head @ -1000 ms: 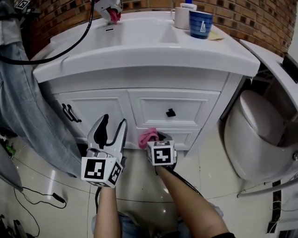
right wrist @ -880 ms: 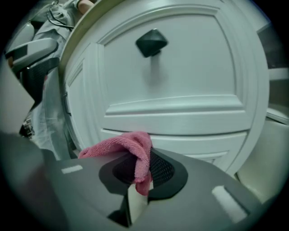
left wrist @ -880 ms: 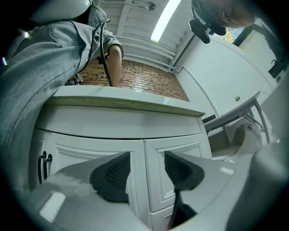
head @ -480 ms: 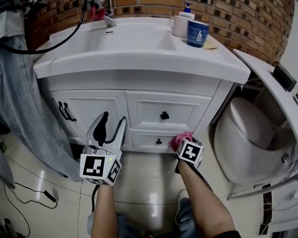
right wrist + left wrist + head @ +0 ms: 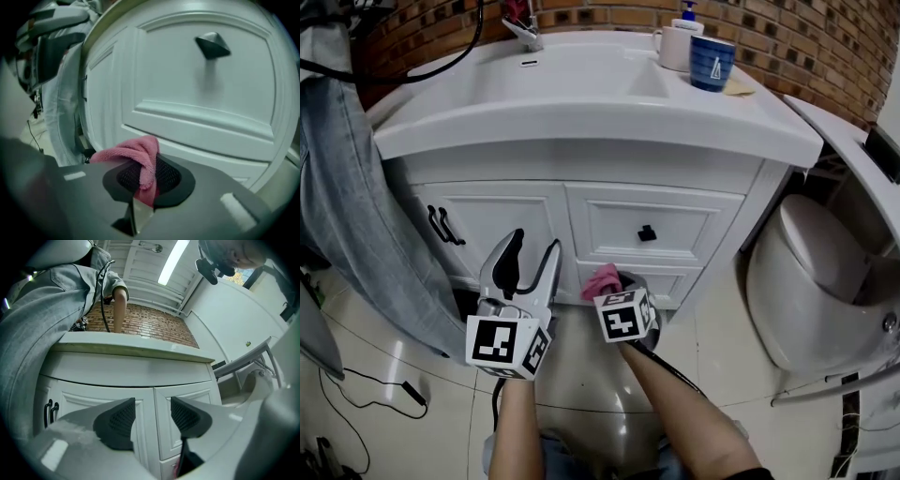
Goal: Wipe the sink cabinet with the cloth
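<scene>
Low down, the right gripper (image 5: 615, 281) clamps the pink cloth (image 5: 600, 278) by the sink cabinet (image 5: 694, 217) (knob (image 5: 647, 232) toward one o'clock); the left gripper (image 5: 531, 257), at nine o'clock, gapes empty.

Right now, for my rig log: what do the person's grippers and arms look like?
Left gripper and right gripper: grey bodies, black meshed pads, each with a cube of black-and-white square markers. A black cable runs along the right forearm. No sleeves show.
</scene>
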A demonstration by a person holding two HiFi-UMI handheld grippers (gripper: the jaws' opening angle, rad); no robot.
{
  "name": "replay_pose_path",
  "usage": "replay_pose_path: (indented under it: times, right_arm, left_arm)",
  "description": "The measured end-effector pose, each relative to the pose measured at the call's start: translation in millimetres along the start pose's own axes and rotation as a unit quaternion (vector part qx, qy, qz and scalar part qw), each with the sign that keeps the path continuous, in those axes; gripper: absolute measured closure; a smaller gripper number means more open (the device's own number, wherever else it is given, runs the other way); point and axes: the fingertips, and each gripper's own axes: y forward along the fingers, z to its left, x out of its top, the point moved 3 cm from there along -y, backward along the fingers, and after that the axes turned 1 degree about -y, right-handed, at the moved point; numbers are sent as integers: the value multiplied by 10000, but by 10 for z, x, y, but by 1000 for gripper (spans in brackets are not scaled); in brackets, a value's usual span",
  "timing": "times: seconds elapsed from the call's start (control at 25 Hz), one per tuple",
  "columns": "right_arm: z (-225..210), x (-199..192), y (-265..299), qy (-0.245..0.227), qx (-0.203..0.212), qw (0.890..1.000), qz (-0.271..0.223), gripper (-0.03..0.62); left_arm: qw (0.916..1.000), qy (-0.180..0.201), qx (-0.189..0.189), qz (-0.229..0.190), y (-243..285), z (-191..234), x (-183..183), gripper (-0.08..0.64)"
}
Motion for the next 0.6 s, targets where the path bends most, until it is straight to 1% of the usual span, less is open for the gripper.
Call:
replay_pose_path:
  times: [0.04, 0.08, 0.2, 0.28, 0.36, 0.44, 0.6]
  right_arm:
    - [71, 14, 49, -110, 7, 9999, 3, 541]
    - [134, 14, 99, -115, 45, 9999, 19, 541]
    - [289, -41, 231, 83, 244, 9996, 113, 541]
    - [304, -73, 275, 221, 285, 9992, 156, 541]
    - [213, -104, 273, 464, 224, 9985, 192, 541]
    - [53, -152, 238, 572, 96, 9980, 239, 541]
    - [-360, -314, 72, 329, -211, 9982, 447, 541]
  left_arm:
    - [10000, 67, 5, 30, -23, 23, 1, 325]
    - [9999, 119, 31, 58, -51, 53, 3, 325]
    - [9997, 150, 169, 112, -134, 155, 2, 325]
    - [9996, 127, 219, 117, -153, 202, 1, 325]
    - [9996, 109, 222, 121, -139, 209, -8, 325]
    - [9997, 91, 180, 119, -100, 177, -25, 325]
    - [10000, 0, 51, 42, 16, 48, -37, 325]
